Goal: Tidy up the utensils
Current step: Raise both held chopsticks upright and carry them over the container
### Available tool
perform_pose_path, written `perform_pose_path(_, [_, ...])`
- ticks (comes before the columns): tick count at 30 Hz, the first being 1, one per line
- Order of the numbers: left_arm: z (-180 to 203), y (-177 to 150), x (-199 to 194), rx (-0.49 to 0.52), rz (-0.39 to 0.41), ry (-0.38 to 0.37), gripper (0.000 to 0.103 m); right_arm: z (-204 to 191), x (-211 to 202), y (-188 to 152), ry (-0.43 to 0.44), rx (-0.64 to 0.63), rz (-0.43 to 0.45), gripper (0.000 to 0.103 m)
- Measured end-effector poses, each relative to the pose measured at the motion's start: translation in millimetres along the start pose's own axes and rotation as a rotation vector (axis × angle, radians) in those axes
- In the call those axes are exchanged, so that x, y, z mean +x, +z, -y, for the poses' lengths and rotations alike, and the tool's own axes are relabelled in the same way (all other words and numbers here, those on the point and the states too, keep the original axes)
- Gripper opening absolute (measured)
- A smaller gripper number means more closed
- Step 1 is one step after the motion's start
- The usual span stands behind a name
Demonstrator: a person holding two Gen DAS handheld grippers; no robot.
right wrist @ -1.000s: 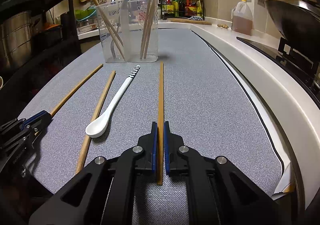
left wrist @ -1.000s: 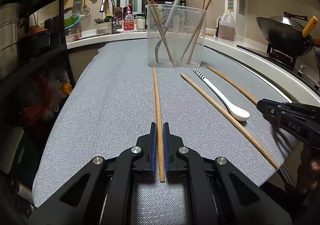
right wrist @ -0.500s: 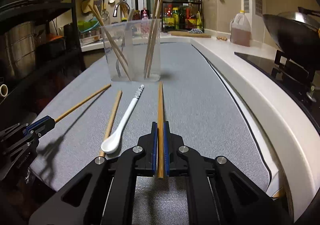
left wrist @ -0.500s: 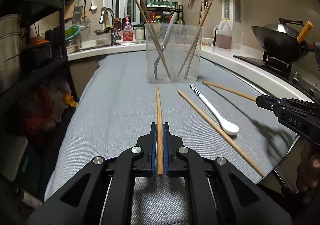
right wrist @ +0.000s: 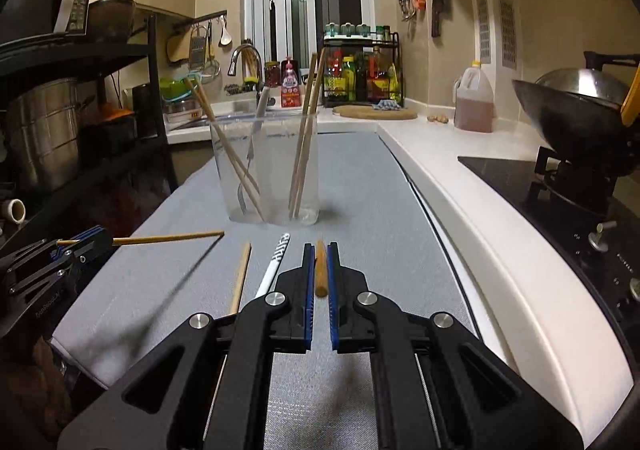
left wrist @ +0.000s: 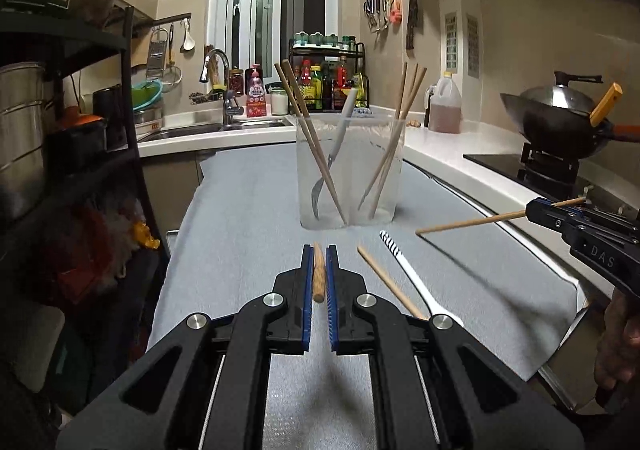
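Left gripper (left wrist: pixel 319 270) and right gripper (right wrist: pixel 320 270) each clamp one chopstick (left wrist: pixel 318 277) by its thick end, raised short of the clear cup (left wrist: pixel 349 174). Chopsticks look light, stiff and smooth; an end grip may let them swing. One chopstick and the spoon (left wrist: pixel 416 282) lie on the tabletop (left wrist: pixel 248 218) before the cup.

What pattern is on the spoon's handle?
Black and white stripes on the spoon handle's end, clearest in the left wrist view.
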State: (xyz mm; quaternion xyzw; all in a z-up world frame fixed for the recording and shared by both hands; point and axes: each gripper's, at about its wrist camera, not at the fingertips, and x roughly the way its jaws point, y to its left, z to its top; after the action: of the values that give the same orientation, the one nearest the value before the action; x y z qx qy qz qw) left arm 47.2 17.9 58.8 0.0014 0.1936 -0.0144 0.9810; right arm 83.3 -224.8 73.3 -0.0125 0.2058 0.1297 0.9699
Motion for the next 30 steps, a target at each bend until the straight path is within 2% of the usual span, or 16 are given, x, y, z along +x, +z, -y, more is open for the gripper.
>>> perform_pose_path(9, [-6.1,40.5,5.1,-0.008,0.03,-0.023,0.006,-2.1,-9.2,51.1,0.007,0.03,0.075,0.006])
perform_pose_path(23, [-30.5,115.2,19.1,-0.068,-0.039,-0.08,0.006,-9.7,10.2,127.9,0.067,0.047,0.048,0.006])
perform_pose_path(30, [-37.5,152.8,20.1,-0.086,-0.058,-0.121,0.006,-14.0,8.9,159.3,0.096,0.031,0.076,0.006])
